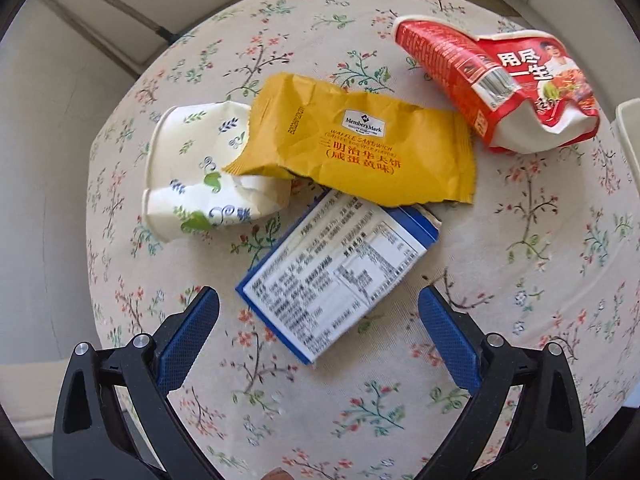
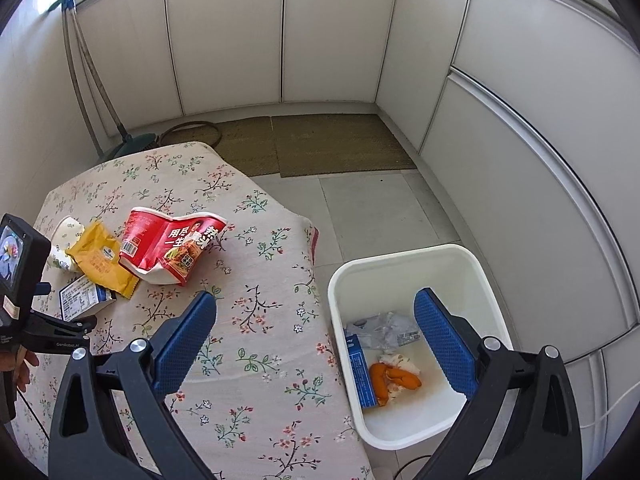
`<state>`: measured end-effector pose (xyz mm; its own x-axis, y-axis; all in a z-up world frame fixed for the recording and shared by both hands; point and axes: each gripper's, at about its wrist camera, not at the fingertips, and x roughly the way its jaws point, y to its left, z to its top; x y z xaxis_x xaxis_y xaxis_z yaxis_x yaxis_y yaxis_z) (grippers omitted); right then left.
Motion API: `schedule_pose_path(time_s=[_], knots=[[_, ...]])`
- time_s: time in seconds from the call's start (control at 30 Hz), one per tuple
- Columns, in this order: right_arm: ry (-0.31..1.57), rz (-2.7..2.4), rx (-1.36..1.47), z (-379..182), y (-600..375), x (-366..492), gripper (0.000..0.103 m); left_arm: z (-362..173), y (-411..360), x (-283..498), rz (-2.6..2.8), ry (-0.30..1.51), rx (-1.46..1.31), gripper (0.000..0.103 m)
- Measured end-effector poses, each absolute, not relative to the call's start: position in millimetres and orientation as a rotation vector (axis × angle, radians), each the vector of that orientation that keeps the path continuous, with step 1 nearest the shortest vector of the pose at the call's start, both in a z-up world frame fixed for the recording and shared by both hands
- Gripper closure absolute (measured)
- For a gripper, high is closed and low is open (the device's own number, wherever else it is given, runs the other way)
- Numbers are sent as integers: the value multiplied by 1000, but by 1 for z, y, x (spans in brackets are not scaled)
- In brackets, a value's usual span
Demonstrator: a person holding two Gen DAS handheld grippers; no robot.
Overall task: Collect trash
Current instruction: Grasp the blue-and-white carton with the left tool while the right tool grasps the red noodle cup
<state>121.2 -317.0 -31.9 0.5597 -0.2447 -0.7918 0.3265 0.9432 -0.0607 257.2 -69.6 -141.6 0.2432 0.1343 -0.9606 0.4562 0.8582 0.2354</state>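
On the floral tablecloth [image 1: 520, 240] lie a blue-and-white carton [image 1: 336, 276], a yellow snack wrapper [image 1: 356, 140], a crushed white paper cup [image 1: 200, 176] and a crushed red noodle cup [image 1: 500, 80]. My left gripper [image 1: 318, 312] hovers open just above the carton's near end. In the right wrist view the same items show as the carton [image 2: 82, 300], wrapper [image 2: 102, 260], paper cup [image 2: 66, 236] and noodle cup [image 2: 172, 244]. My right gripper [image 2: 314, 322] is open and holds nothing, over the table's edge beside a white bin [image 2: 404, 260].
The bin stands on the tiled floor right of the table and holds a blue carton [image 2: 362, 372], sausages [image 2: 394, 378] and crumpled wrappers. White cabinets ring the room. A broom [image 2: 92, 88] leans at the back left, with mats [image 2: 340, 144] behind the table.
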Motion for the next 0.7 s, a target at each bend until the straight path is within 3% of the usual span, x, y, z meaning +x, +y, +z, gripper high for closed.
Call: schedule_pose_path(time_s=[0.2, 0.27, 0.37, 0.7], knots=[[938, -322, 89, -38, -311, 132, 7, -150, -73, 270, -274, 1338, 561, 9], [950, -313, 98, -41, -311, 135, 7, -148, -77, 265, -316, 1328, 553, 32], [969, -305, 120, -46, -311, 141, 7, -142, -80, 251, -334, 1304, 576, 44], [1013, -222, 373, -71, -313, 168, 7, -105, -39, 183, -313, 1328, 254, 48]])
